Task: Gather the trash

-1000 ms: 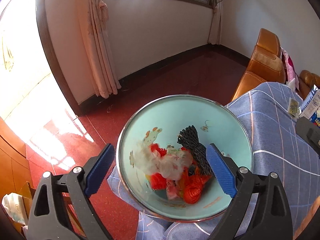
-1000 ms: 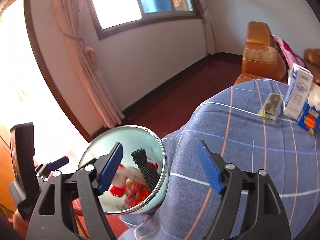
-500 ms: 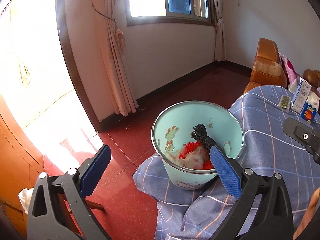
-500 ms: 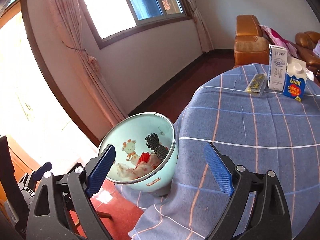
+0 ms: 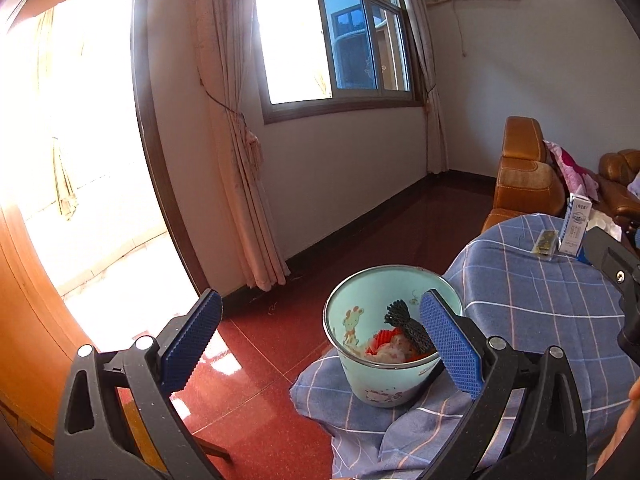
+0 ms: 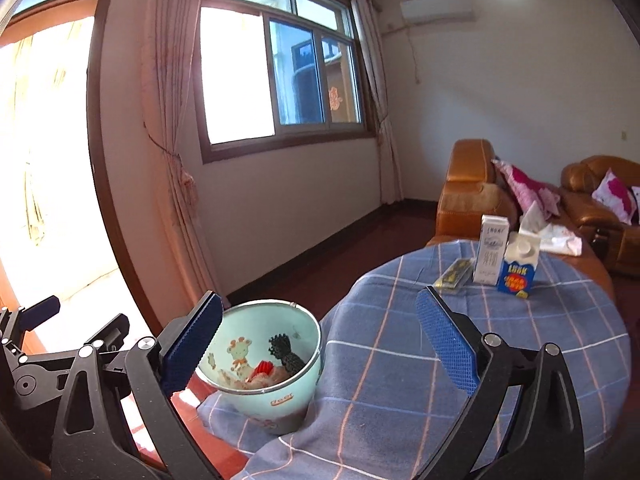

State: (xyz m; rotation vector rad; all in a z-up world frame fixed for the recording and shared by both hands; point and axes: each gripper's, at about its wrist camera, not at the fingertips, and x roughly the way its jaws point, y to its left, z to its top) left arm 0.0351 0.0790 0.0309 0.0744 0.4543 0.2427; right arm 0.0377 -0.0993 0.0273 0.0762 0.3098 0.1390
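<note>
A light-blue trash bucket (image 5: 384,376) with a giraffe print stands on a fold of blue checked cloth at the table's left edge; it also shows in the right wrist view (image 6: 276,396). Inside lie red, white and black foam-net scraps (image 5: 400,344). On the table's far side stand a white carton (image 6: 491,255), a blue carton (image 6: 518,268) and a small packet (image 6: 454,274). My left gripper (image 5: 320,344) is open and empty, above and short of the bucket. My right gripper (image 6: 318,344) is open and empty over the table's near edge.
The round table (image 6: 520,340) wears a blue checked cloth. Brown leather sofas (image 6: 472,196) with pink cushions stand behind it. Red tiled floor (image 5: 260,380) lies to the left, with a curtained window wall and a sunlit doorway beyond.
Both grippers have pulled back and risen away from the bucket, which now looks smaller and lower. Both stay open and empty.
</note>
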